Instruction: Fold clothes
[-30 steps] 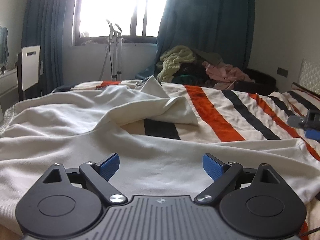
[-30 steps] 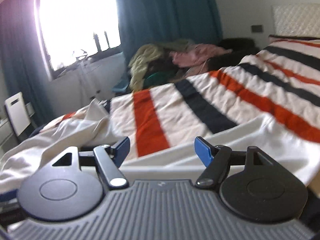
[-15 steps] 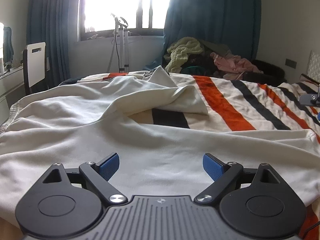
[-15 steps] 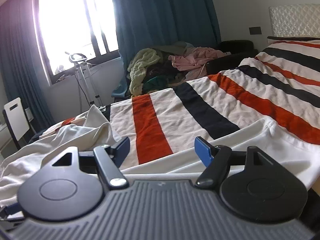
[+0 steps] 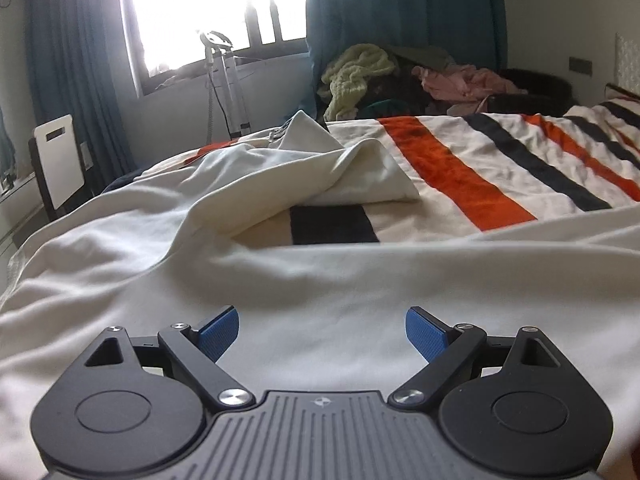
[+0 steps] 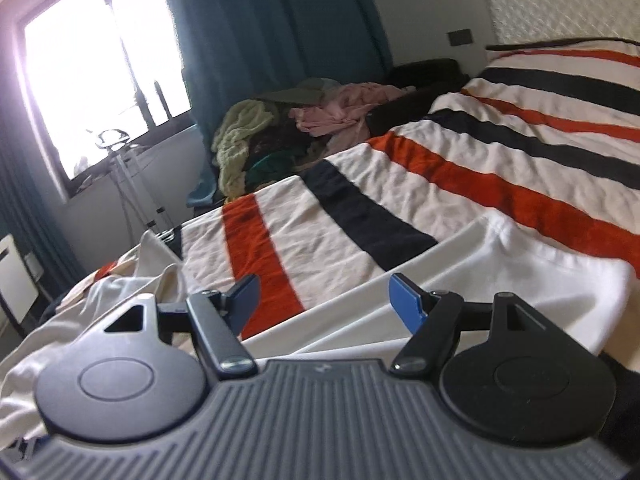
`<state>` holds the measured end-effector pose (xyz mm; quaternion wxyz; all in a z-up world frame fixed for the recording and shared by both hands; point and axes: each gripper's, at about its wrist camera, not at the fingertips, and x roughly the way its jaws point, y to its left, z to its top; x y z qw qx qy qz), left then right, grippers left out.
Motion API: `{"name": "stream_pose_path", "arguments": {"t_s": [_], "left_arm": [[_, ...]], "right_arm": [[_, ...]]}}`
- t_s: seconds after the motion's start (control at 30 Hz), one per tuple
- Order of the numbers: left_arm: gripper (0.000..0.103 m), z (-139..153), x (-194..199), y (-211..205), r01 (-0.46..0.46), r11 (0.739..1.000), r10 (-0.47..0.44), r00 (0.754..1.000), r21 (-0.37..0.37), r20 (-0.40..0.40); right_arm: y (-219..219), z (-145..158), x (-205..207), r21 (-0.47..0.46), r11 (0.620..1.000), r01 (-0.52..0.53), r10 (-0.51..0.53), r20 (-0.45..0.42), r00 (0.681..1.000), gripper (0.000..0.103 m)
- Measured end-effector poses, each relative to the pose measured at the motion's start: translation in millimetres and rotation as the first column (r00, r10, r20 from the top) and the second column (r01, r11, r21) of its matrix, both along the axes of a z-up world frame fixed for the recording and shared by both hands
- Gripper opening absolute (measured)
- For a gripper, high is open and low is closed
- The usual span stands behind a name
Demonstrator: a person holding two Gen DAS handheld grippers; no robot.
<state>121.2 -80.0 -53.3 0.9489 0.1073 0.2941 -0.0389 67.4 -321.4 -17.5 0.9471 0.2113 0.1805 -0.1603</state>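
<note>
A large cream-white cotton garment [image 5: 304, 280] lay spread and rumpled across the near part of the striped bedspread [image 5: 460, 168], a cream cover with orange and black bands, and one loose flap of the garment was bunched into a peak toward the window side of that bedspread. The left gripper [image 5: 322, 330] hung low over the garment's broad flat area, its blue-padded jaws spread wide with only bare cloth showing in the gap and nothing pinched. The right gripper [image 6: 323, 300] hovered above the garment's hemmed edge [image 6: 520, 264], which ran along the near side of the bedspread; its jaws were likewise parted and empty. Beyond the far edge of the bedspread sat a heap of mixed clothes [image 6: 304, 128], pale green and pink among them, against the dark teal curtain [image 6: 272, 32]. A bright window [image 5: 208, 8] stood left of that heap.
</note>
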Motion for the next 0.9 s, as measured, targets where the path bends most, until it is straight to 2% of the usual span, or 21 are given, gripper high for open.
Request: {"name": "stream_pose_path", "arguments": {"t_s": [0.17, 0.3, 0.47, 0.6, 0.67, 0.77, 0.83, 0.87, 0.9], "left_arm": [[0.092, 5.6, 69.2, -34.8, 0.022, 1.0, -0.022, 1.0, 0.011, -0.012], [0.092, 13.2, 139.7, -77.6, 0.038, 0.998, -0.038, 0.999, 0.042, 0.001], [0.092, 22.1, 233.8, -129.7, 0.045, 0.997, -0.047, 0.999, 0.058, 0.027], [0.092, 18.9, 315.6, -142.8, -0.065, 0.998, 0.064, 0.998, -0.021, -0.026], [0.092, 12.5, 355.4, -138.5, -0.156, 0.987, 0.153, 0.986, -0.039, -0.071], [0.092, -0.3, 402.4, -123.3, -0.312, 0.95, 0.306, 0.945, -0.034, -0.119], [0.092, -9.8, 424.4, -109.5, -0.381, 0.924, 0.37, 0.917, -0.047, -0.149], [0.089, -14.5, 431.8, -101.1, -0.407, 0.911, 0.393, 0.904, -0.061, -0.167], [0.082, -18.9, 436.1, -91.8, -0.429, 0.9, 0.409, 0.893, -0.081, -0.186]], "right_arm": [[-8.2, -12.4, 10.4, 0.004, 0.996, 0.085, -0.085, -0.01, 0.996, 0.073], [-10.6, -29.3, 24.3, -0.002, 0.983, 0.184, -0.184, -0.02, 0.983, 0.073], [-8.8, -49.5, 48.6, -0.017, 0.975, 0.22, -0.22, -0.001, 0.975, 0.073], [-10.7, -67.2, 75.1, -0.03, 0.975, 0.222, -0.223, -0.009, 0.975, 0.073], [-15.1, -78.6, 86.2, -0.008, 0.976, 0.218, -0.218, -0.039, 0.975, 0.073], [-21.4, -93.2, 97.1, 0.038, 0.972, 0.231, -0.227, -0.081, 0.97, 0.073], [-22.9, -99.1, 101.7, 0.054, 0.971, 0.235, -0.23, -0.087, 0.969, 0.074], [-22.7, -101.0, 103.7, 0.054, 0.971, 0.234, -0.229, -0.087, 0.969, 0.075], [-22.6, -102.8, 105.6, 0.054, 0.971, 0.234, -0.229, -0.087, 0.97, 0.075]]}}
